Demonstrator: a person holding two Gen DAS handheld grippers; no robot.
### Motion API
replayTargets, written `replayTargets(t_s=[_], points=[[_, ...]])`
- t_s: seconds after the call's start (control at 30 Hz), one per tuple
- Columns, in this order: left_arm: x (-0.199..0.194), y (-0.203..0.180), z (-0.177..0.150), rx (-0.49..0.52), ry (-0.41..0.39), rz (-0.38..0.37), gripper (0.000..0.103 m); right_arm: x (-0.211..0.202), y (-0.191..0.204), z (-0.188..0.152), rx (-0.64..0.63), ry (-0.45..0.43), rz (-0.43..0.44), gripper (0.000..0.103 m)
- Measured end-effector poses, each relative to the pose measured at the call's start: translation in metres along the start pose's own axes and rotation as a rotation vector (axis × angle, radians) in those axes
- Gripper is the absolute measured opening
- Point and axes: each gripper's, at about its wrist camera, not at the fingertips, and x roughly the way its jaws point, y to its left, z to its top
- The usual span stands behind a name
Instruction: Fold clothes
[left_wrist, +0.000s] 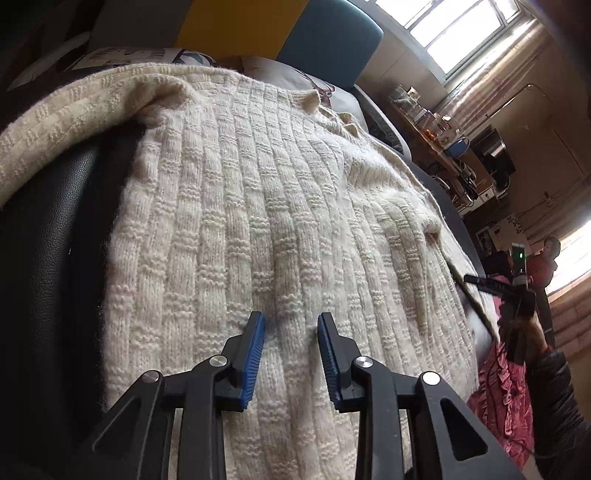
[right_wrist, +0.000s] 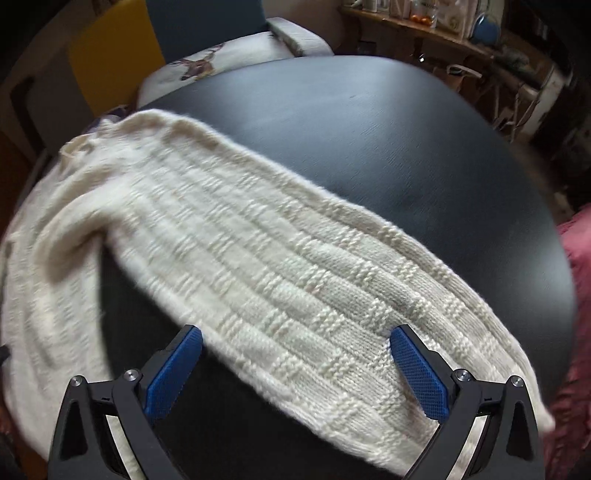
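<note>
While the cream knit sweater (left_wrist: 266, 206) lies spread flat on the black table (right_wrist: 388, 140), its sleeve (right_wrist: 295, 280) angled toward the near edge, the left gripper (left_wrist: 291, 332) hovers spread over the body and the right gripper (right_wrist: 295, 354) gapes across the sleeve, likely to fold it inward.

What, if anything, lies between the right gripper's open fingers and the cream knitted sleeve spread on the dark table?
Nothing visible does. The right gripper is open directly over the cream ribbed-knit sweater's sleeve, which lies flat on the black round table, with no other object between the blue finger pads and the knit.
</note>
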Motion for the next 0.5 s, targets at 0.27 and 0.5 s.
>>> replayTargets(t_s=[0.27,0.5], points=[[-0.006,-0.009,-0.005,0.091,0.012,0.008,0.029,-0.057,0.115,-0.018,-0.281,-0.091,0.358,0.102],[-0.004,-0.007,-0.018,0.147,0.044,0.024,0.029,-0.022,0.204,-0.058,-0.489,0.047,0.324,0.103]])
